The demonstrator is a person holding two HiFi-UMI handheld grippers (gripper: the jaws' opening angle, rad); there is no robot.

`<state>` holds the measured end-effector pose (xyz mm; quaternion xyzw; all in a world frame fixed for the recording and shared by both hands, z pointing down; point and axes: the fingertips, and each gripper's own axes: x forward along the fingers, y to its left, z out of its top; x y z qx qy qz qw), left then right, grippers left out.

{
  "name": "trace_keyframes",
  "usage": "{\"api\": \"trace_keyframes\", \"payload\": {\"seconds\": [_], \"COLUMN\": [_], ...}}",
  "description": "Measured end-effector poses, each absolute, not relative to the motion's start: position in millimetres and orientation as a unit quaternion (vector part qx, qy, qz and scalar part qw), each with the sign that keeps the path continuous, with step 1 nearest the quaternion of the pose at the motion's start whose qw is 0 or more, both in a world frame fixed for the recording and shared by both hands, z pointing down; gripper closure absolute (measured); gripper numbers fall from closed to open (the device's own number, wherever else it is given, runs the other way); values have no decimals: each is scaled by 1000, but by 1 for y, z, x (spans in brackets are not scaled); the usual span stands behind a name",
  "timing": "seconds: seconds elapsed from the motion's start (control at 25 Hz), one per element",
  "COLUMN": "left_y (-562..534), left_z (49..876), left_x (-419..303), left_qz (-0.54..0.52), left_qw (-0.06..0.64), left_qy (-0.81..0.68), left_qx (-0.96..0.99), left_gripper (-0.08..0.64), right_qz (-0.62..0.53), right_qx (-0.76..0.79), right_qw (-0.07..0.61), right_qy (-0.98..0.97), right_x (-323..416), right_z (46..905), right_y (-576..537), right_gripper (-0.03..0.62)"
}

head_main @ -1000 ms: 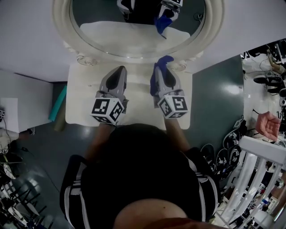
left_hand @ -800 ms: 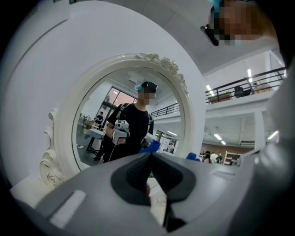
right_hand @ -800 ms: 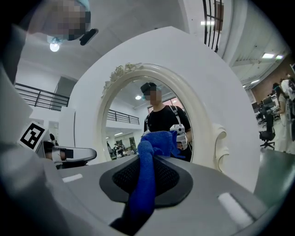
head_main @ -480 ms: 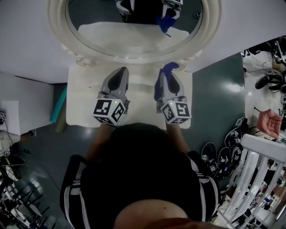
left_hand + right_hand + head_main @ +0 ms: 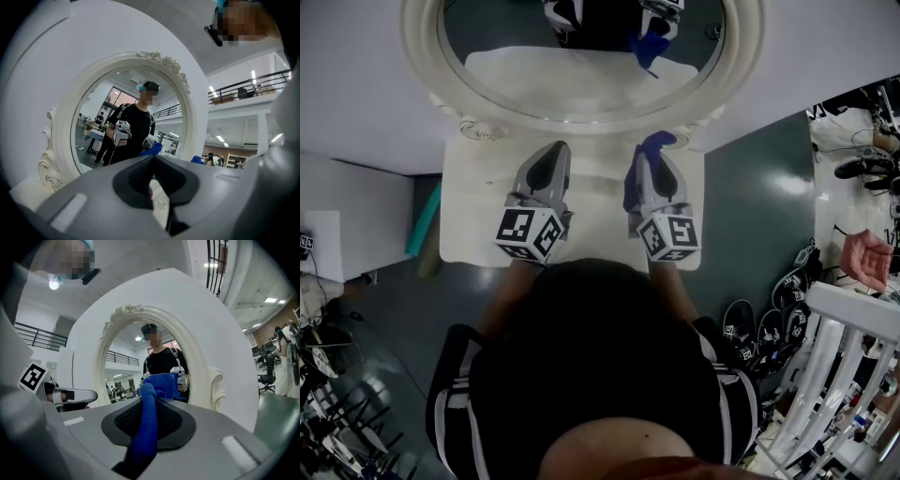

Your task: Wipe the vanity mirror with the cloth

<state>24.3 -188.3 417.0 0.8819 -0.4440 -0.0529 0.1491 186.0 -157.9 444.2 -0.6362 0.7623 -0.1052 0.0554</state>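
Observation:
An oval vanity mirror [image 5: 581, 70] in a white ornate frame stands at the back of a small white table [image 5: 473, 216]; it fills both gripper views, mirror [image 5: 136, 126] and mirror [image 5: 145, 366]. My right gripper [image 5: 654, 150] is shut on a blue cloth [image 5: 649, 145], a short way in front of the glass at its lower right. The cloth [image 5: 150, 418] sticks up between the shut jaws. My left gripper [image 5: 551, 155] is shut and holds nothing, hovering over the table left of the right one. Both show reflected in the glass.
A teal roll [image 5: 422, 220] leans left of the table. Dark floor lies on both sides, with cables [image 5: 769, 328] and a white railing [image 5: 853, 366] at the right. A person's hand [image 5: 865, 258] shows at the far right edge.
My right gripper with the cloth has shifted a little to the right and back from the mirror's rim over the last second. The left gripper has hardly moved.

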Motion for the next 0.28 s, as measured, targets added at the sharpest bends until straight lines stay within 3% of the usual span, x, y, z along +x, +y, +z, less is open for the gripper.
{"api": "trace_keyframes", "payload": {"seconds": [0.28], "left_y": [-187], "left_z": [416], "left_x": [27], "left_qz": [-52], "left_qw": [150], "left_qy": [-443], "left_qx": [883], "left_gripper": [549], "right_qz": [-105], "right_qx": [-637], "right_qw": [57], "right_qy": [761], "right_x": [188], "right_z": [442], "right_y": [-156], "right_gripper": [525]}}
